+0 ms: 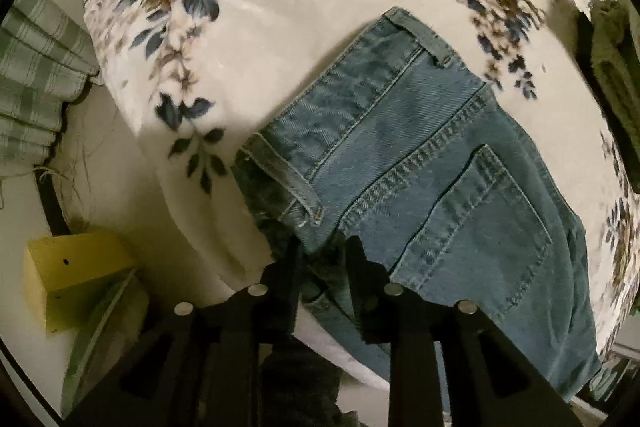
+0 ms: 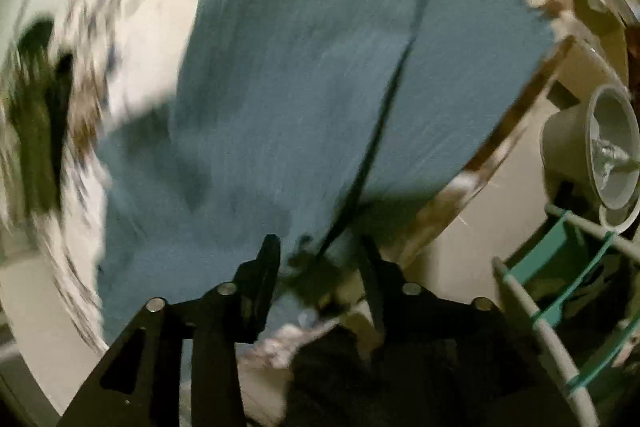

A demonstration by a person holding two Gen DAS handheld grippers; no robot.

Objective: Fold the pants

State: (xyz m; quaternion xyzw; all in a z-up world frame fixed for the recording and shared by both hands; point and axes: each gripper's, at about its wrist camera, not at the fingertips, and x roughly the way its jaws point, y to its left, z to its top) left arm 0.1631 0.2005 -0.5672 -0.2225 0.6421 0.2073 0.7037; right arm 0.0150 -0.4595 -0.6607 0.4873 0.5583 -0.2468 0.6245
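Pants point(image 2: 304, 99) motion-blurred, hem unclear

The left hand-held gripper point(image 1: 324, 247) is matte black, with angular fingers. Round silver studs dot its frame. The right hand-held gripper point(image 2: 320, 251) looks alike.

Readable text, labels, brands, numbers, signs: we find none in either view. The jeans point(image 1: 440, 163) show stitching, a back pocket and belt loops, but no legible tag or brand patch. The floral bed cover point(image 1: 280, 7) carries pattern only. The right wrist view is heavily motion-blurred, so small print there may simply be unreadable to us.
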